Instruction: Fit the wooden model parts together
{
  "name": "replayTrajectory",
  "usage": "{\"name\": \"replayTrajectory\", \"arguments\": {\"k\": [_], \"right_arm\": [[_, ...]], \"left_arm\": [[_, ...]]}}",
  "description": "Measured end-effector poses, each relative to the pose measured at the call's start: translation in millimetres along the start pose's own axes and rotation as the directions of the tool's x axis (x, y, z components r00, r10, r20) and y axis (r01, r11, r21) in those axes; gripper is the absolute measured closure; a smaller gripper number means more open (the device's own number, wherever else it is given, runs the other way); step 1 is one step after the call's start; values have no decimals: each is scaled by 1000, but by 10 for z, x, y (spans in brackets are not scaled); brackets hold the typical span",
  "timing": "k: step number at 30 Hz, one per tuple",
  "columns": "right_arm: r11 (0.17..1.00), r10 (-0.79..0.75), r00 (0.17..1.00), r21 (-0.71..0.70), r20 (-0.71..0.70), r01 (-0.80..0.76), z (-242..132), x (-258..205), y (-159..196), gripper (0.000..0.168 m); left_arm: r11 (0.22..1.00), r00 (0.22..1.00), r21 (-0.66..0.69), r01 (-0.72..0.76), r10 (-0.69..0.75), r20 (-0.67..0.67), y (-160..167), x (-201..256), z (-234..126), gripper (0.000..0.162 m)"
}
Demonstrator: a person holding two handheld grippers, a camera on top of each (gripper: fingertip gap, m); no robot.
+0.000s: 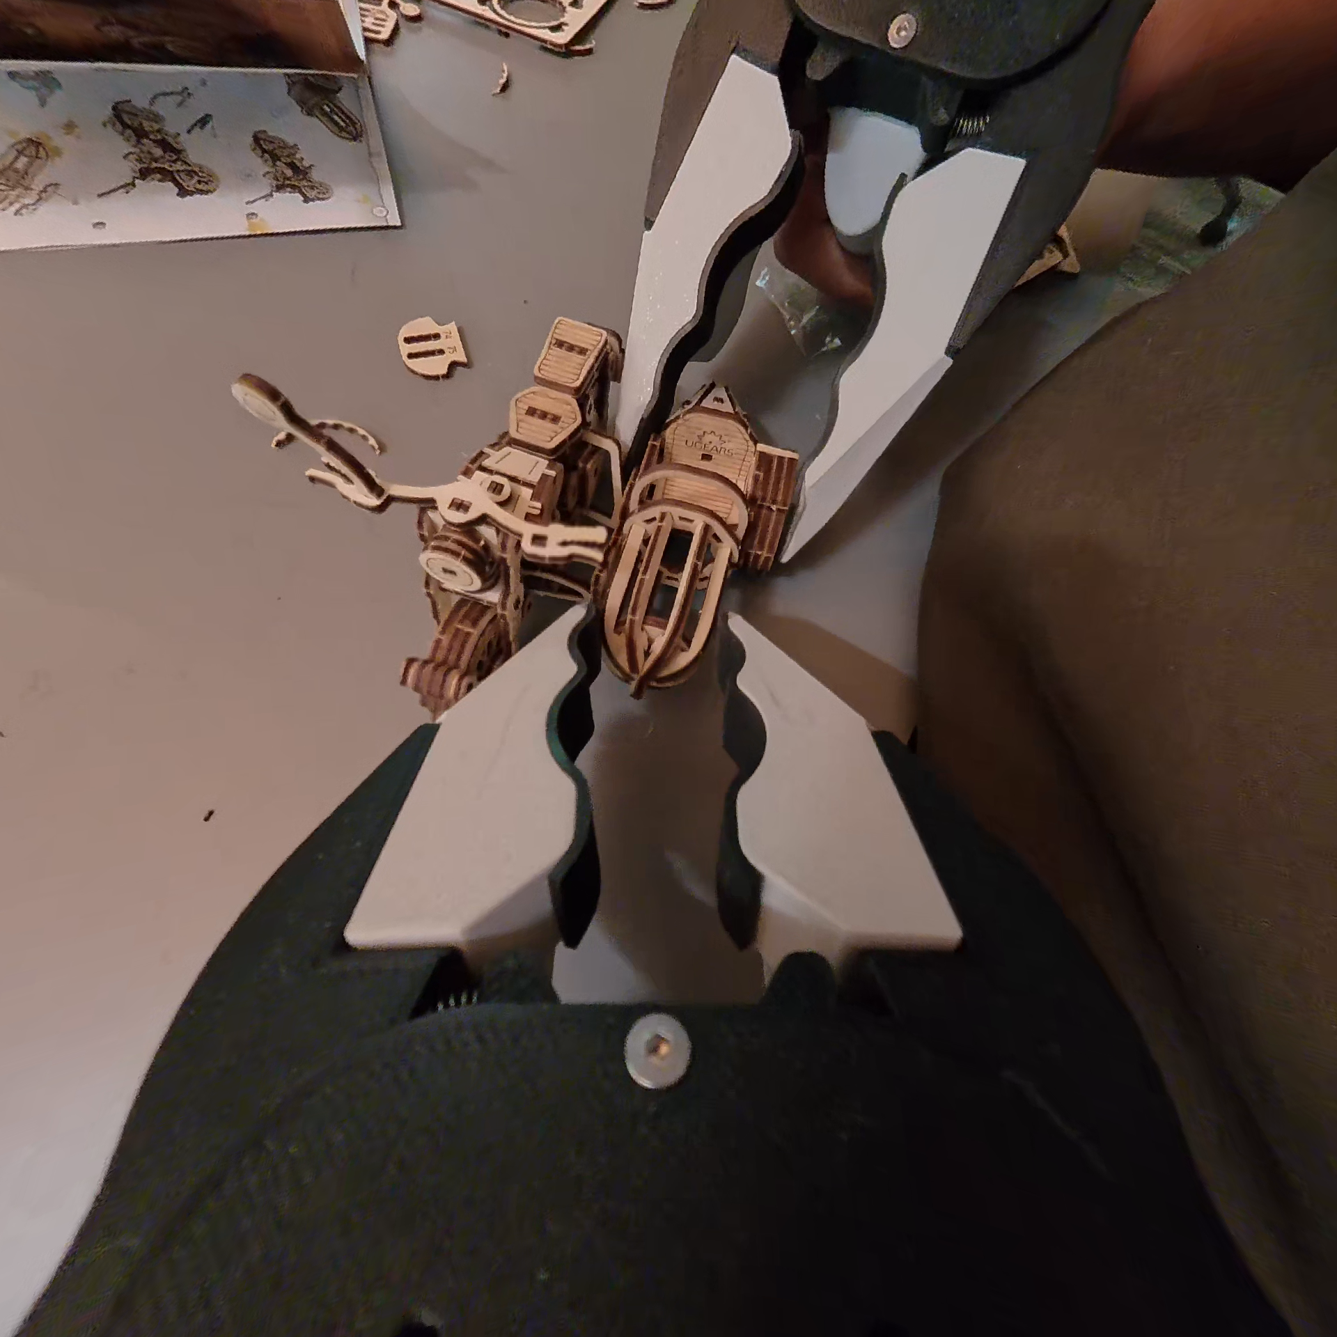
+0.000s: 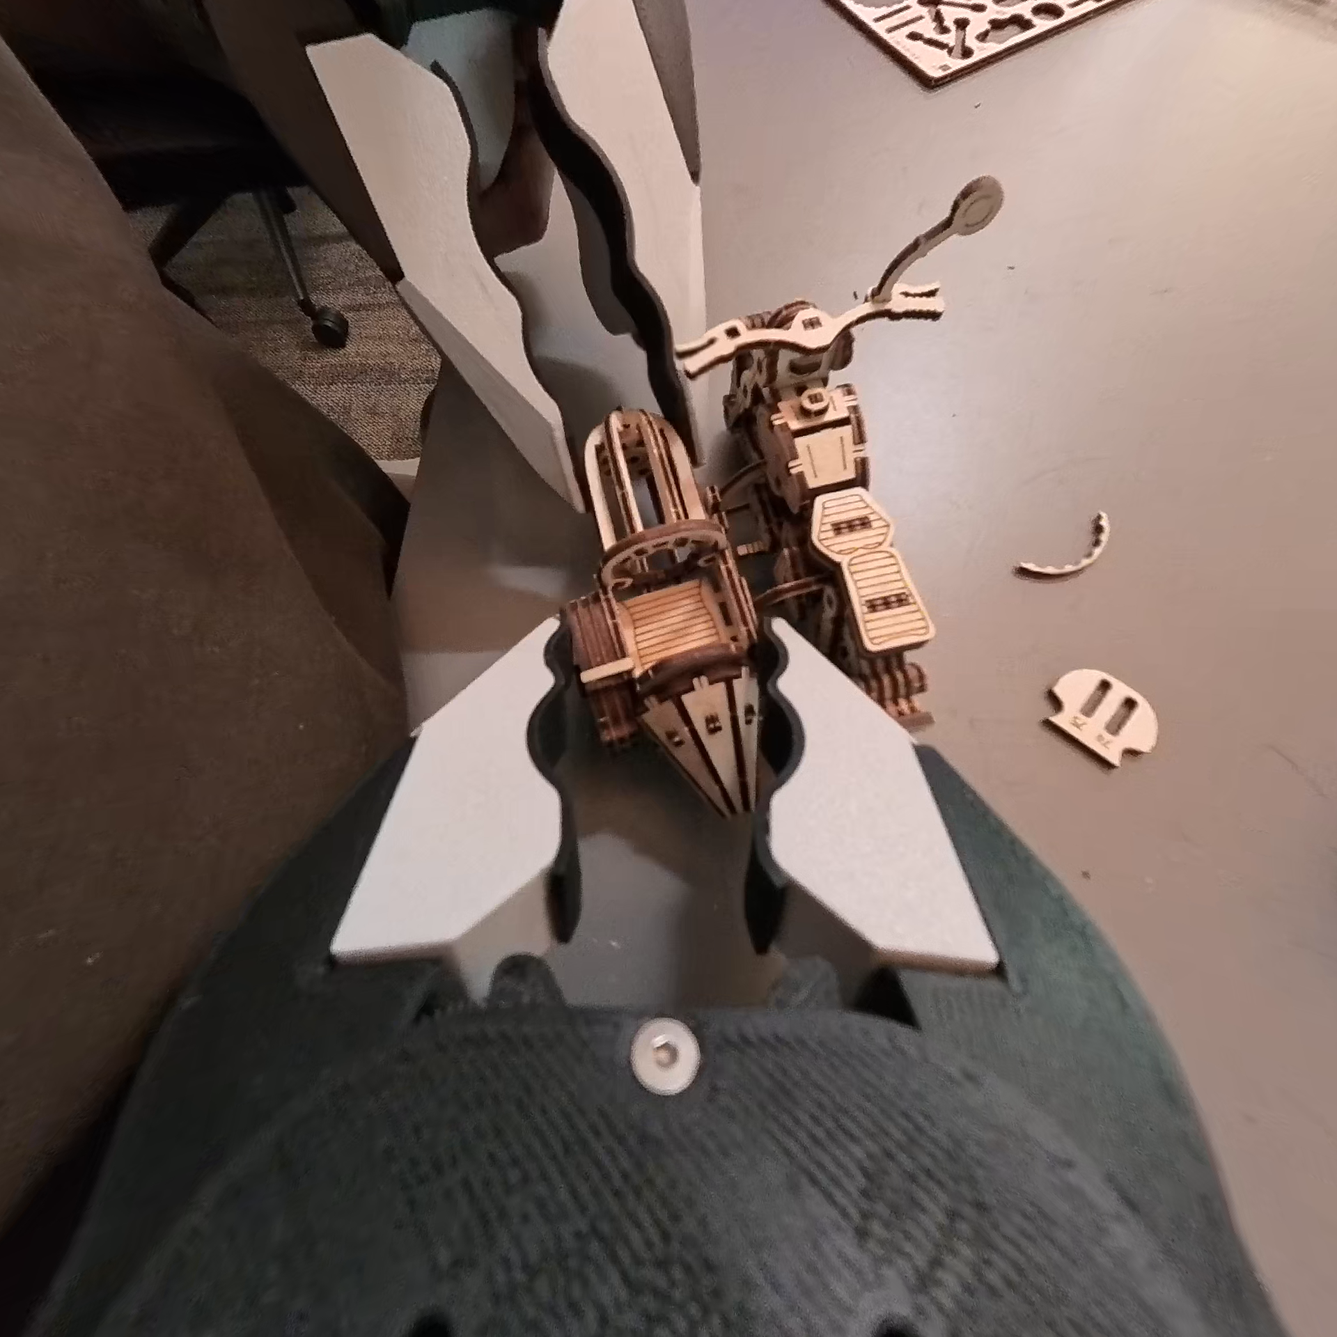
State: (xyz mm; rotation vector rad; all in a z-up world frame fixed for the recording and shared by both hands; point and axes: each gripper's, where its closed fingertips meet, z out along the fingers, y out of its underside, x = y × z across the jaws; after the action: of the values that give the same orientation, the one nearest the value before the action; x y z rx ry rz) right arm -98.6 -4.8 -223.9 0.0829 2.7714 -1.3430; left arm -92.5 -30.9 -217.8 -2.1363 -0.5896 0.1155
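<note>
A wooden sidecar (image 1: pixel 680 535) lies on the grey table (image 1: pixel 181 651), right next to a wooden motorcycle model (image 1: pixel 506 506) with handlebars and a mirror. My left gripper (image 1: pixel 655 622) is closed on the sidecar's caged nose. My right gripper (image 1: pixel 716 492) comes from the opposite side. In the right wrist view my right gripper (image 2: pixel 669 637) is closed on the sidecar's (image 2: pixel 665 622) rear, around its seat and wheel. The motorcycle (image 2: pixel 817 463) stands to its right, and the left gripper (image 2: pixel 637 477) is at the far end. I cannot tell if sidecar and motorcycle are joined.
A small slotted wooden piece (image 1: pixel 433 349) and a curved sliver (image 2: pixel 1063 550) lie loose near the model. An instruction sheet (image 1: pixel 181 152) and a punched-out wooden sheet (image 2: pixel 977 36) lie at the table's far side. A person's brown-clad leg (image 1: pixel 1121 723) is beside the table edge. The grippers are tip to tip, or close to it. The motorcycle (image 2: pixel 817 463) is about equally far from each gripper, around 4 cm. Seen from the left wrist view (image 1: pixel 532 460) as well.
</note>
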Motion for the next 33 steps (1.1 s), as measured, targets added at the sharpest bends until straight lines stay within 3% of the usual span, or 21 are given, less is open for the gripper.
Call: {"name": "replayTrajectory", "arguments": {"k": [5,16,20,23,25,29,33], "right_arm": [[1000,-19,1000,-16,-7,18,-23,-20,24,113],[1000,13,1000,23,-18,-13,-303,-33,67,108],[998,53,997,48,-60,-50,-409,81,129,106],[998,64,995,33,-81,-62,-416,157,188,104],[998,60,996,21,-68,-58,-391,150,201,105],[998,55,998,-8,-32,-56,-323,99,226,107],[997,70,998,-16,-9,-70,-279,75,214,111]], "left_arm": [[1000,1000,-24,11,-11,-11,43,25,5,119],[998,999,48,45,-44,-21,24,-6,-284,118],[990,996,122,75,-81,45,-81,-209,-378,88],[993,995,93,76,-81,52,-53,-263,-294,67],[996,997,56,72,-73,26,-5,-230,-208,62],[1000,999,-9,30,-29,33,72,-219,-89,63],[1000,999,-14,23,-22,30,65,-202,-52,76]]}}
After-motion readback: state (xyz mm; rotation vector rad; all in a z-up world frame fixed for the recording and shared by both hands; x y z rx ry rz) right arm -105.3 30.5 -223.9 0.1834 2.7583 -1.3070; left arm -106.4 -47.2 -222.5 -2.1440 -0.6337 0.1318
